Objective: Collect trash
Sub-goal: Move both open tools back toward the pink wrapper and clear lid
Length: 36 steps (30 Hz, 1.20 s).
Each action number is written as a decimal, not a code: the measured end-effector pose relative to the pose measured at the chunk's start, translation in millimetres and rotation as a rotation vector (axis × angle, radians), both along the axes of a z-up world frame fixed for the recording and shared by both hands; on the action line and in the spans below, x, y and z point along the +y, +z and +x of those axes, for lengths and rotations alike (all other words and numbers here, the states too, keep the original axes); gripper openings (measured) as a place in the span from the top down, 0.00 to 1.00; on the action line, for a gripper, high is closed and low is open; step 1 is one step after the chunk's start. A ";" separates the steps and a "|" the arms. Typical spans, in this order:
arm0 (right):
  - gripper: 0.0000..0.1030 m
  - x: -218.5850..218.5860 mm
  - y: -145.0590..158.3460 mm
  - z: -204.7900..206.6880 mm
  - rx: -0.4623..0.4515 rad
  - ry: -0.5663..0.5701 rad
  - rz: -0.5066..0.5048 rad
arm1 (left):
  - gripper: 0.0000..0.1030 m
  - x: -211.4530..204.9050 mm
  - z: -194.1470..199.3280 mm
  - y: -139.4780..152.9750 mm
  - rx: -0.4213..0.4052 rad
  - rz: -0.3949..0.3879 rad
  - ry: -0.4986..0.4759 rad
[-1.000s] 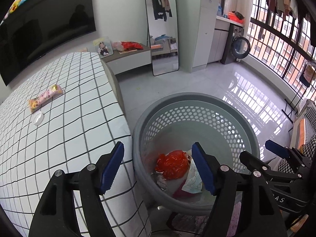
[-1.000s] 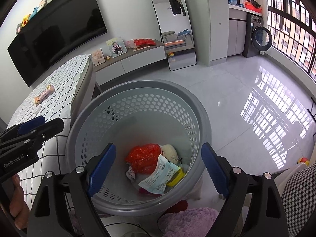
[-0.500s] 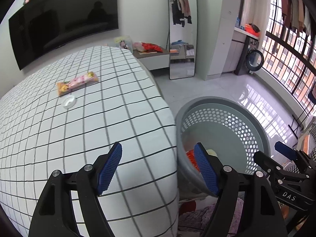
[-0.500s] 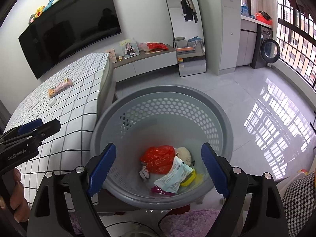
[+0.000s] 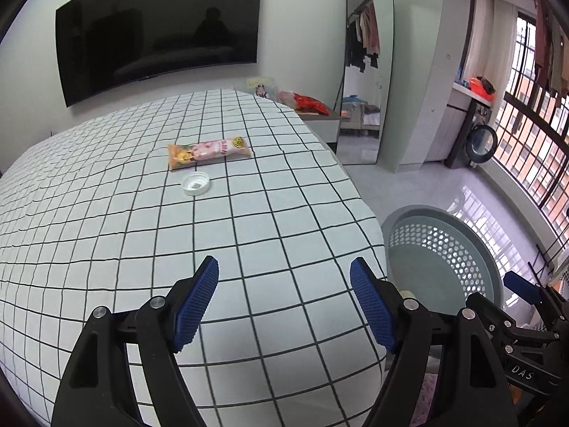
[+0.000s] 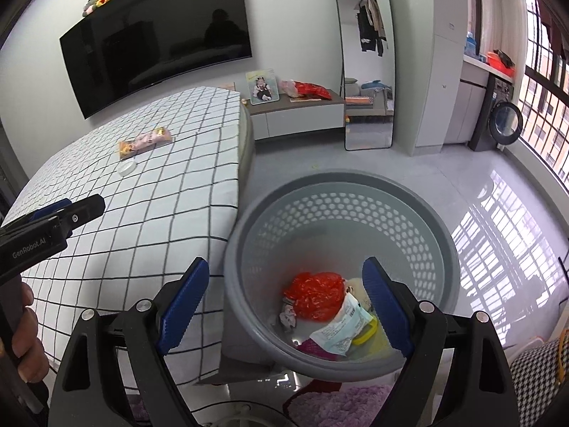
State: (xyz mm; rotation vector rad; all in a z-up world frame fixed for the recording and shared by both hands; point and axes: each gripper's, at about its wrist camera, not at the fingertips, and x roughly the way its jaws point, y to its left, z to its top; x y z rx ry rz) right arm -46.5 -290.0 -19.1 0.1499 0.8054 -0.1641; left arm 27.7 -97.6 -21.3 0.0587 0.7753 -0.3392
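**Left gripper swings off the basket toward the bed**

A second ago the left gripper point(image 5: 284, 302) hung over the basket point(image 5: 409, 215), its view filled by the trash inside. Now it faces the bed point(image 5: 106, 231), with the basket slid off to its right. Its jaws stand wide apart and hold nothing, so a drop looks finished and the next fetch looks begun.

Two pieces remain on the bed: a pink wrapper point(image 5: 209, 152) and, just in front of it, a white lid point(image 5: 195, 184). Both lie well ahead of the open fingers, the lid nearer.

The right gripper point(image 6: 284, 302) has pulled back a little and turned left, but the basket point(image 6: 448, 245) stays under it. It too is spread open and empty. Inside lie a red bag point(image 6: 314, 299), a white packet point(image 6: 341, 331) and other scraps.
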 end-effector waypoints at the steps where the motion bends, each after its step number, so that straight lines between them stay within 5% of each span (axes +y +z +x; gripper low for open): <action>1: 0.18 5.2 3.4 3.4 -0.007 0.009 -0.005 | 0.27 6.6 1.8 2.7 -0.007 -0.003 0.010; 13: 0.18 78.5 57.1 63.7 -0.101 0.179 -0.093 | 0.26 79.2 35.3 48.2 -0.115 0.011 0.112; 23: 0.18 128.2 75.8 129.2 -0.108 0.310 -0.020 | 0.24 134.0 70.4 91.4 -0.226 0.051 0.204; 36: 0.18 171.8 39.5 218.0 0.032 0.402 0.010 | 0.22 181.4 108.1 89.4 -0.206 0.091 0.282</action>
